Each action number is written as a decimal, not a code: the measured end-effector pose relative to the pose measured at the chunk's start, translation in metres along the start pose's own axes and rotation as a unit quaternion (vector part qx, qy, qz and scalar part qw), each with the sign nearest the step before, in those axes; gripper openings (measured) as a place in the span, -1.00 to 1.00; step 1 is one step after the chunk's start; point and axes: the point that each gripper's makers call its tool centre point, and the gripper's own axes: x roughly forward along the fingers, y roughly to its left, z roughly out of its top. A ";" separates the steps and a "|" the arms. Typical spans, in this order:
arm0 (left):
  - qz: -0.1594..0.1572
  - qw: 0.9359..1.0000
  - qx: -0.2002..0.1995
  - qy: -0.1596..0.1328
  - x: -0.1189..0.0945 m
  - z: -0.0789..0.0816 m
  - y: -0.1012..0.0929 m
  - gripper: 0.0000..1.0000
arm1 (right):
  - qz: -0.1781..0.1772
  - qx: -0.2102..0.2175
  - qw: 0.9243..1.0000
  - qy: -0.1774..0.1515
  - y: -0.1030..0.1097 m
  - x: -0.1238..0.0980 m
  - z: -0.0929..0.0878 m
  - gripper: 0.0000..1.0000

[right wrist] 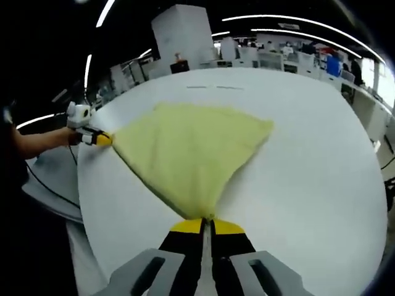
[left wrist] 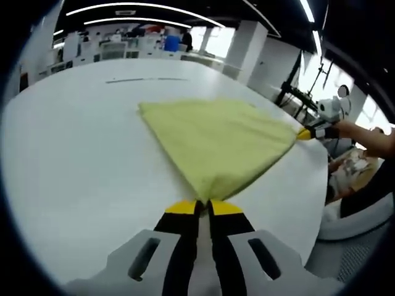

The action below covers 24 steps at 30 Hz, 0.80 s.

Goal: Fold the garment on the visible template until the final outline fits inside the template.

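A yellow-green garment (left wrist: 219, 139) lies stretched over the white table (left wrist: 74, 154). My left gripper (left wrist: 203, 206) is shut on one of its corners, the cloth bunched at the yellow fingertips. At the far right of that view my right gripper (left wrist: 308, 132) pinches the opposite corner, held by a person's hand. In the right gripper view the same garment (right wrist: 188, 151) fans out from my right gripper (right wrist: 207, 225), which is shut on its near corner. My left gripper (right wrist: 99, 139) holds the far left corner there.
A thin dark line (left wrist: 145, 79) marks the table surface beyond the garment, seen too as a faint line (right wrist: 213, 87) in the right gripper view. The table edge (left wrist: 315, 203) drops off near the person. Desks and chairs (left wrist: 117, 46) stand in the background.
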 end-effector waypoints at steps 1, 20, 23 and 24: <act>0.000 1.000 -0.006 0.003 0.000 -0.001 -0.001 -0.91 | -0.002 0.004 1.000 -0.003 0.000 0.000 0.002 -0.92; 0.034 0.998 -0.039 -0.026 -0.015 0.027 -0.012 0.12 | 0.016 0.048 0.996 -0.076 0.045 -0.019 0.063 0.25; 0.036 0.999 -0.027 -0.021 -0.019 0.031 -0.016 0.22 | 0.015 0.055 0.995 -0.085 0.053 -0.023 0.072 0.37; 0.037 0.999 -0.026 -0.021 -0.021 0.033 -0.016 0.27 | 0.017 0.056 0.994 -0.089 0.055 -0.024 0.075 0.44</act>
